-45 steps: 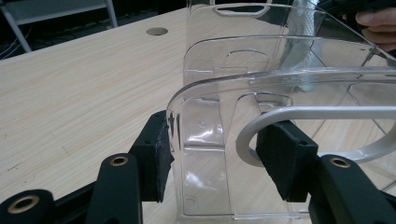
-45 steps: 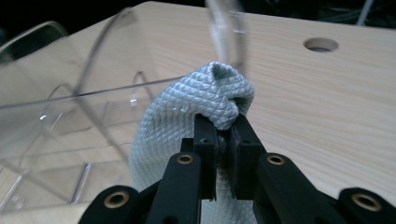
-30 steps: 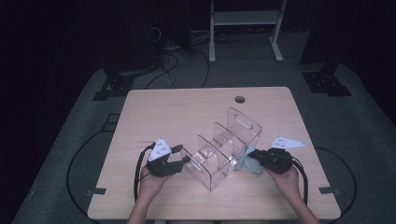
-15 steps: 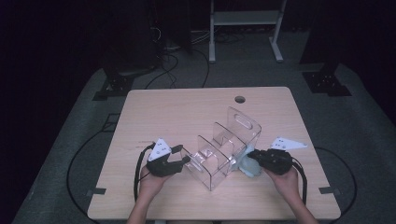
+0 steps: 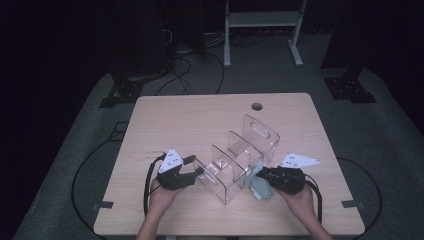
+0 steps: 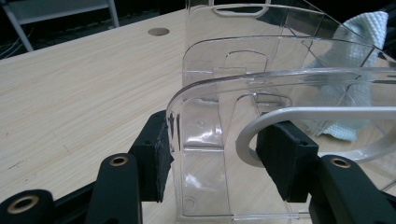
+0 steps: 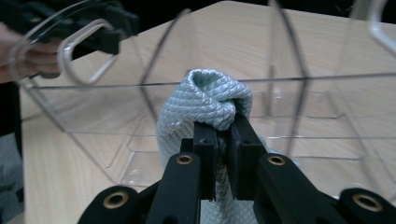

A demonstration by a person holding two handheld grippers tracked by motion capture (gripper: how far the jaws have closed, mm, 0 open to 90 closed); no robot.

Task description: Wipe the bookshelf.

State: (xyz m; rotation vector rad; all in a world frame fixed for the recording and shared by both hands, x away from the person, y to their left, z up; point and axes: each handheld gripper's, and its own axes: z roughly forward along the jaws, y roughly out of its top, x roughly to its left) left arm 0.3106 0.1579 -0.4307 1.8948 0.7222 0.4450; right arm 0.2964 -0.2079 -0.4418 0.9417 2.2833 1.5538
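A clear plastic rack [image 5: 240,160] with several upright dividers stands on the wooden table [image 5: 200,120]. My left gripper [image 5: 197,167] is shut on the rack's near-left end wall. In the left gripper view its pads [image 6: 156,158] sit on either side of that wall [image 6: 224,93], beside the handle cut-out. My right gripper [image 5: 262,176] is shut on a bunched pale blue-green cloth [image 5: 260,189], which it holds against the rack's right side. In the right gripper view the cloth [image 7: 205,98] bulges above the jaws of the right gripper [image 7: 224,135], pressed to the clear wall [image 7: 303,93].
A round cable hole [image 5: 257,106] sits near the table's far edge. Cables trail from both grippers over the near edge. Beyond the table are a dark floor, stand feet [image 5: 125,92] and a white frame [image 5: 260,20].
My right gripper has slid the cloth a little left and toward the near edge along the rack's side. The left gripper and the rack have stayed still.
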